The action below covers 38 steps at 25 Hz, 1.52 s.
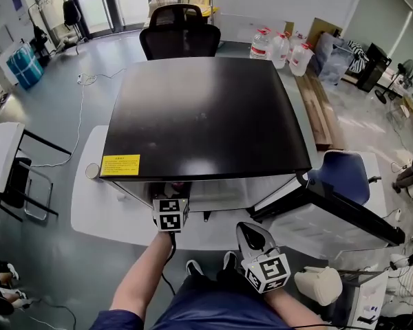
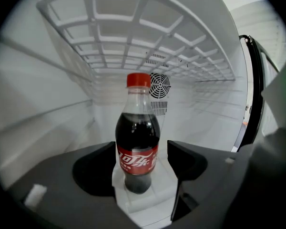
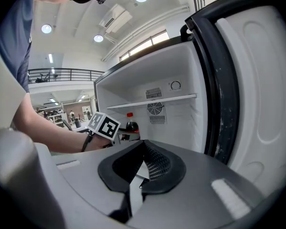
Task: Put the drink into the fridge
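Note:
A cola bottle point(image 2: 137, 147) with a red cap and red label stands upright on the white floor inside the fridge point(image 1: 206, 108). My left gripper point(image 2: 139, 165) is open around it, and a narrow gap shows beside the bottle on the right. From the head view the left gripper point(image 1: 171, 208) reaches in under the fridge's black top, its tips hidden. In the right gripper view the bottle point(image 3: 130, 123) shows just past the left gripper's marker cube point(image 3: 104, 125). My right gripper point(image 3: 144, 142) is shut and empty, held outside the fridge near the open door point(image 3: 248, 80).
A wire shelf point(image 2: 133, 37) hangs above the bottle, and a round fan vent point(image 2: 158, 85) sits on the back wall. The door point(image 1: 330, 212) swings out to the right. A blue chair point(image 1: 344, 174), a black office chair point(image 1: 179, 33) and water jugs point(image 1: 282, 47) stand around.

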Each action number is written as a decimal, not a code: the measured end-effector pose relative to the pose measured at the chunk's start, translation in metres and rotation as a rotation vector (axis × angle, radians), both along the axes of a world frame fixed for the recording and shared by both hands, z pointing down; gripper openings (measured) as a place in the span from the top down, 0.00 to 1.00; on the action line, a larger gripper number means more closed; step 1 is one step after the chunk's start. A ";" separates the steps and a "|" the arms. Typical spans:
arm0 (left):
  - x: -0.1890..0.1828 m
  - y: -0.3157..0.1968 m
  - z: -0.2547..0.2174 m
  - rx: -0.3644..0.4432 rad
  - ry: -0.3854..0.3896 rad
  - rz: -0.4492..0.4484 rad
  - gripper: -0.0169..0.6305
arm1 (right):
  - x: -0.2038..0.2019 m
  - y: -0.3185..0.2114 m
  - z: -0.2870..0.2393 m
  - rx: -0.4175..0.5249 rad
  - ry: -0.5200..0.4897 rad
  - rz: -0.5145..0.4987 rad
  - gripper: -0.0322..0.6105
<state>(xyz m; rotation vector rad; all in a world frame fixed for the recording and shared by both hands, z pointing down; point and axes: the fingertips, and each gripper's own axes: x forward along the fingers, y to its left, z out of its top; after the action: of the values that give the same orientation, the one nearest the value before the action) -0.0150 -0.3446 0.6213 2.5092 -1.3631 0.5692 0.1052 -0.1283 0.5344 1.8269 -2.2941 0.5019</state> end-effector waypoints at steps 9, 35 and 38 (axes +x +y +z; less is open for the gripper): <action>-0.025 0.046 -0.037 0.022 0.074 -0.046 0.48 | -0.017 -0.026 -0.016 0.059 -0.009 -0.103 0.94; -0.120 0.135 -0.171 0.300 0.247 -0.283 0.86 | -0.056 -0.065 -0.091 0.272 -0.039 -0.276 0.94; -0.131 0.145 -0.182 0.325 0.269 -0.306 0.96 | -0.060 -0.061 -0.103 0.299 -0.023 -0.282 0.94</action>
<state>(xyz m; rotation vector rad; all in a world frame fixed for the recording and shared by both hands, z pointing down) -0.1457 -0.1995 0.4392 2.4184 -1.7961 -0.0552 0.0454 -0.1896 0.4317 1.5716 -2.7045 0.1431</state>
